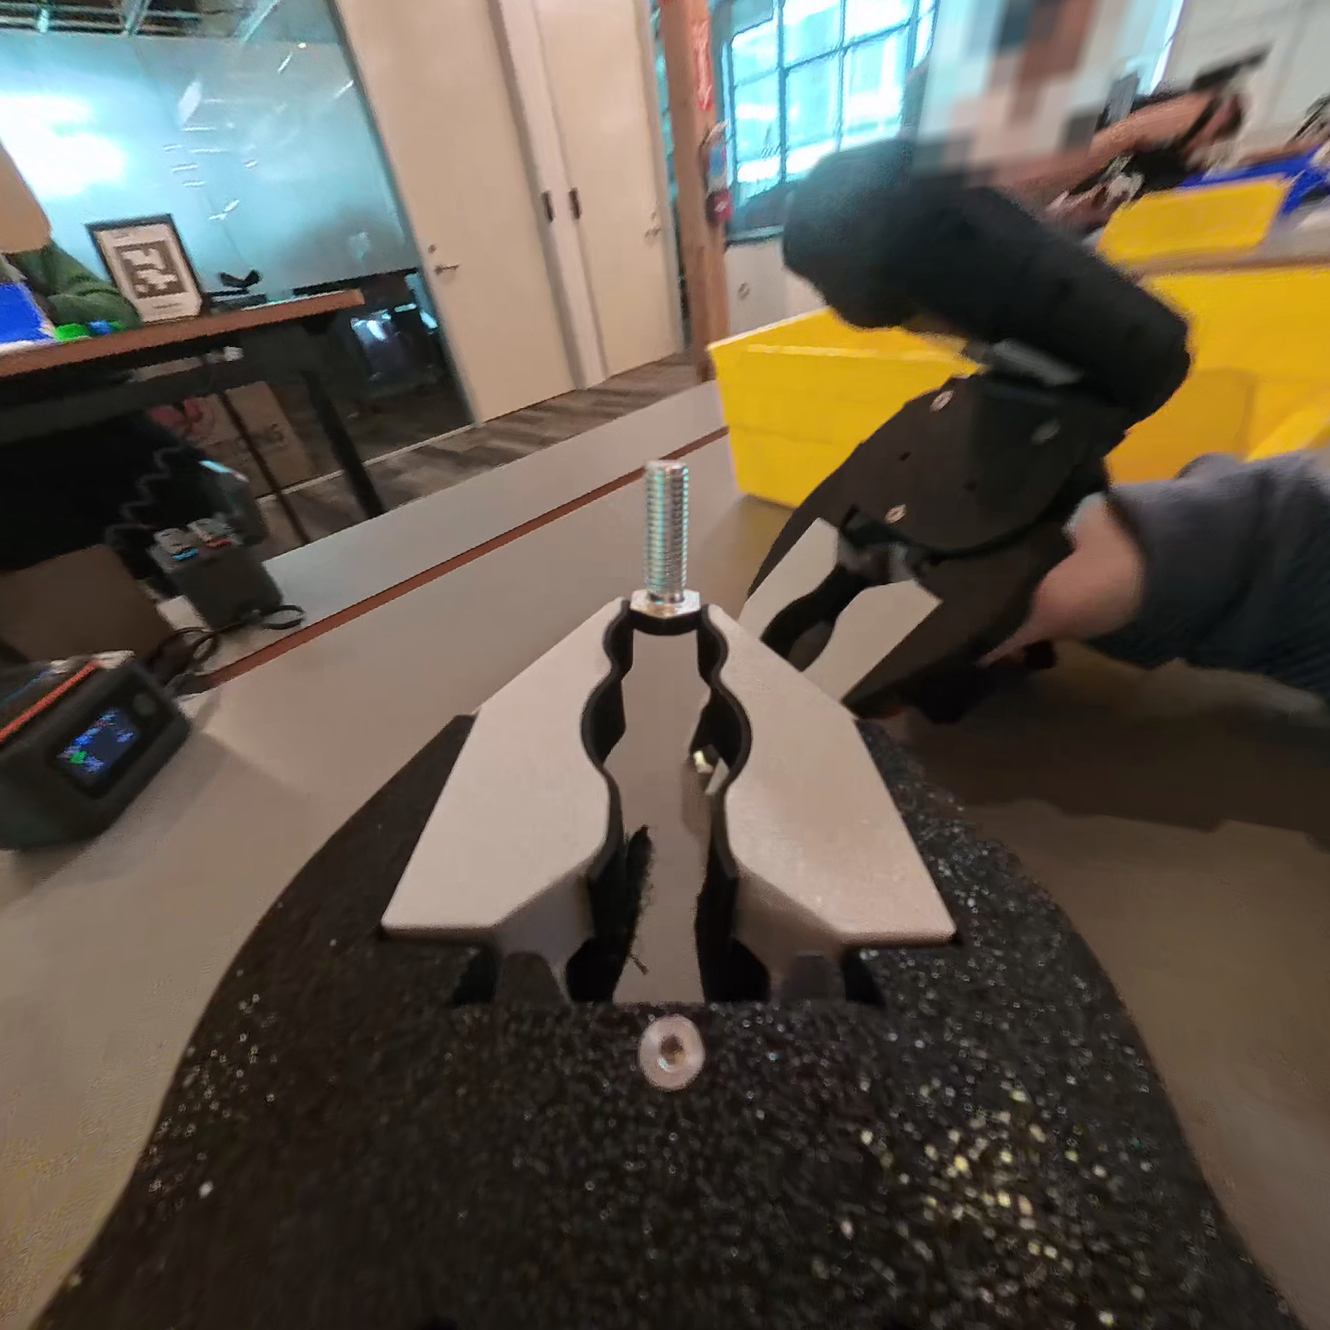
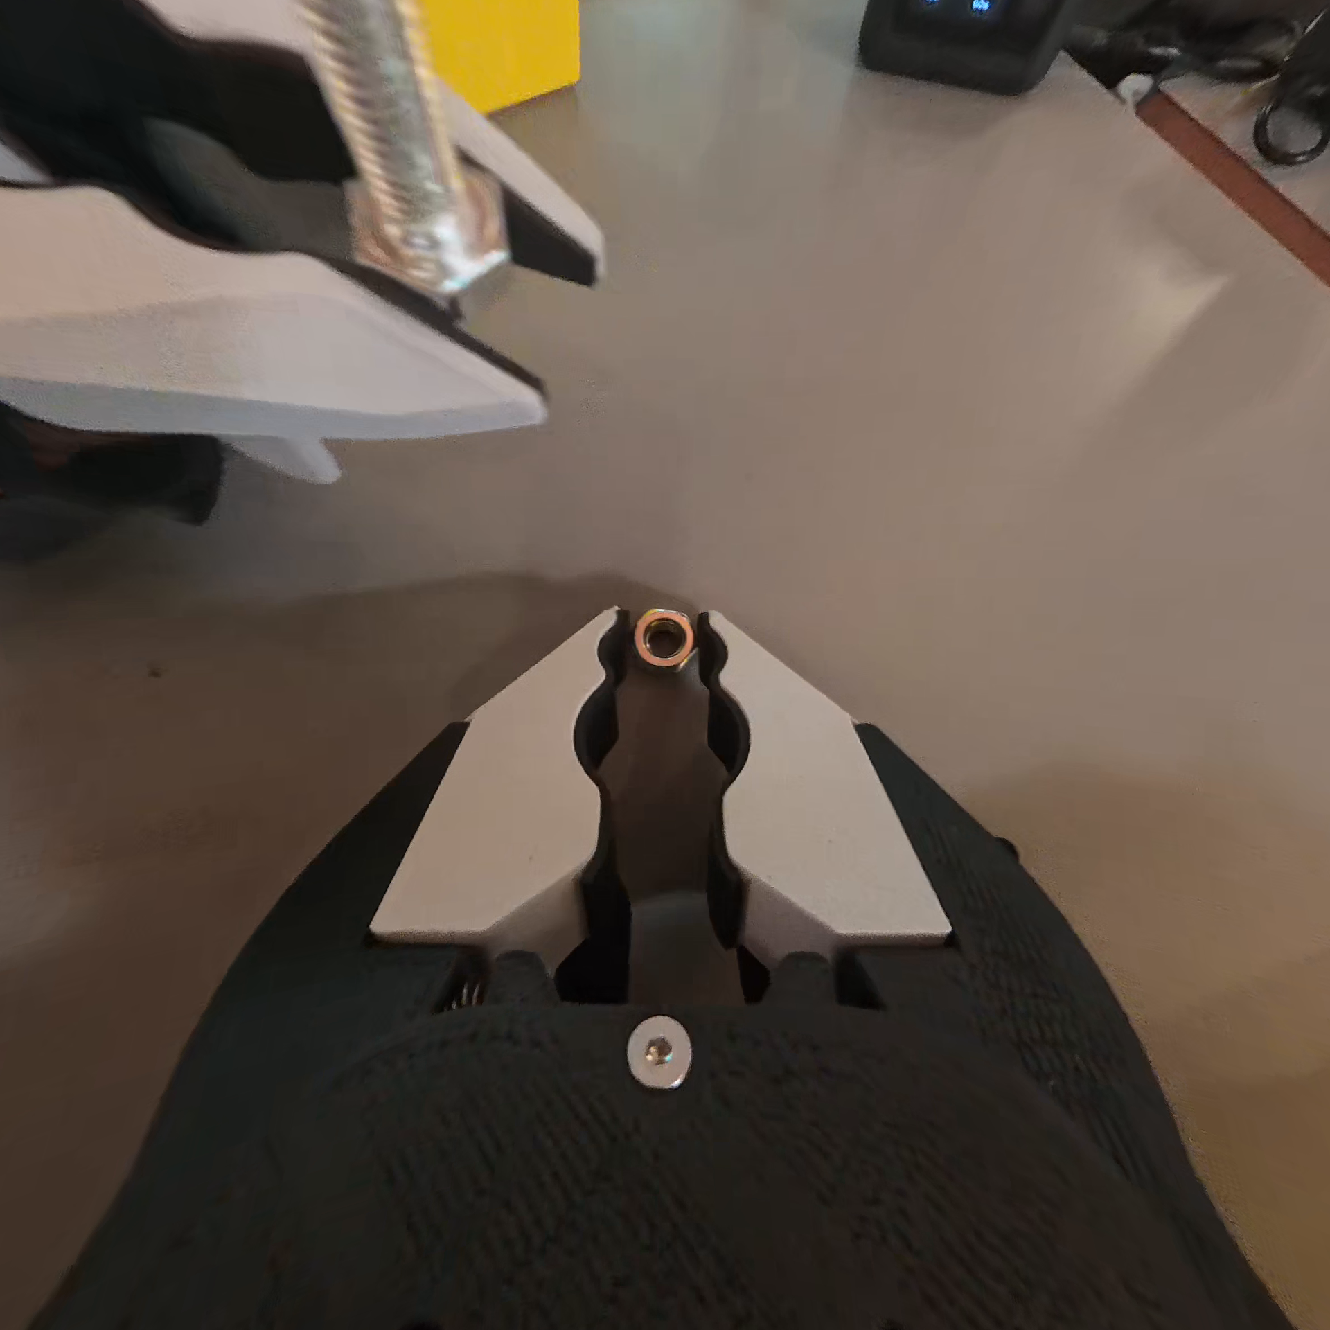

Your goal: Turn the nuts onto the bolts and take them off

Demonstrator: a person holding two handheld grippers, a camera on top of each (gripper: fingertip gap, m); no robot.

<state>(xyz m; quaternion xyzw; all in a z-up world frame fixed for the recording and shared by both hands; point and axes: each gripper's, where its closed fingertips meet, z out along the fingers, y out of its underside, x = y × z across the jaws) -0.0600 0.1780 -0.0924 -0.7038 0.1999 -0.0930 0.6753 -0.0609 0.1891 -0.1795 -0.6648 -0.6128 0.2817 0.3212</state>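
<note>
My left gripper (image 1: 663,620) is shut on the hex head of a silver bolt (image 1: 666,529), whose thread stands straight up above the fingertips. It also shows in the right wrist view (image 2: 432,248), upper left, with the bolt (image 2: 392,129). My right gripper (image 2: 663,627) points down at the grey table (image 2: 935,432) with its jaws closed around a small brass-coloured nut (image 2: 663,639), whose hole faces the camera. In the left wrist view the right gripper (image 1: 792,633) is held by a hand (image 1: 1079,583) to the right of the bolt, tips low at the table; the nut is hidden there.
Yellow bins (image 1: 828,417) stand at the back right of the table; one corner (image 2: 504,50) also shows in the right wrist view. A black device with a small screen (image 1: 86,748) sits at the left, with cables (image 2: 1288,122) by the table's brown edge (image 2: 1238,187).
</note>
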